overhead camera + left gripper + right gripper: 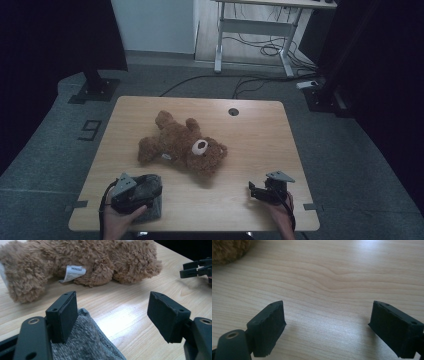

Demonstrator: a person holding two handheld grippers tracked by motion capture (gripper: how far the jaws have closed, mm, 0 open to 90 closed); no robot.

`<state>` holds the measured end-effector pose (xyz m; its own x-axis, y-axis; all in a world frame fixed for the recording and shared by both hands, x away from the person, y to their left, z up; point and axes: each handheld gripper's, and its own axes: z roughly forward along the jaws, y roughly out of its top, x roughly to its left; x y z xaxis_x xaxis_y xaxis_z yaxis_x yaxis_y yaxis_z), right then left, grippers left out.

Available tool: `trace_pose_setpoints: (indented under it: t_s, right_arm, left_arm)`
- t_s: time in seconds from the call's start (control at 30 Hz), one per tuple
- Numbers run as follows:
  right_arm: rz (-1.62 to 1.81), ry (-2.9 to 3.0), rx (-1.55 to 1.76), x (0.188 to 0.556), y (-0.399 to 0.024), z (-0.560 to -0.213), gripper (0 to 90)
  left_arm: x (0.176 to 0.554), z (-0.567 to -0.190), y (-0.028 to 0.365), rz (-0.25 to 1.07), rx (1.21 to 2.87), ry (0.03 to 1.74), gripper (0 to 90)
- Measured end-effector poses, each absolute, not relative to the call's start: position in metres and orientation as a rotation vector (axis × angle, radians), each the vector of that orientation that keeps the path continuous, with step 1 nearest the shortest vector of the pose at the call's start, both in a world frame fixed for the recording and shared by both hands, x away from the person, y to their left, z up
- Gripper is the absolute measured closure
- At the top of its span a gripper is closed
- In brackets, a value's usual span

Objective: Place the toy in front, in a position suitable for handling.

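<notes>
Brown teddy bear (181, 145) lies mid-frame on the wooden table (260, 140). Left gripper (145, 186), lower left, jaws wide apart over a grey knitted cloth (85, 342), gripping nothing. Right gripper (254, 190), lower right, gapes empty.

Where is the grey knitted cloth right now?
In the high view the grey knitted cloth lies at the table's near-left edge, under the open left gripper, with the teddy bear just beyond it.
</notes>
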<state>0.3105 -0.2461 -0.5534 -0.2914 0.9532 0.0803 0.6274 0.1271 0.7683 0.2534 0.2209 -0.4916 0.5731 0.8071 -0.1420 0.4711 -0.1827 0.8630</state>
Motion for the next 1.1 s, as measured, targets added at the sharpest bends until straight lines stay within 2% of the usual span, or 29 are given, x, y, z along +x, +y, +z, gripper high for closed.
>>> trace_pose_setpoints:
  t_s: [0.27,0.57,1.1]
  right_arm:
    - [1.051,1.934,1.491,0.303,-0.250,-0.550,14.0]
    - [1.098,1.934,1.461,0.301,-0.250,-0.544,14.3]
    - [1.204,2.041,1.261,0.303,-0.203,-0.521,13.9]
  left_arm:
    - [0.252,-0.483,0.218,0.438,1.818,1.017,24.7]
    - [0.255,-0.490,0.217,0.435,1.835,1.039,24.8]
    - [0.260,-0.492,0.229,0.487,1.815,1.141,24.3]
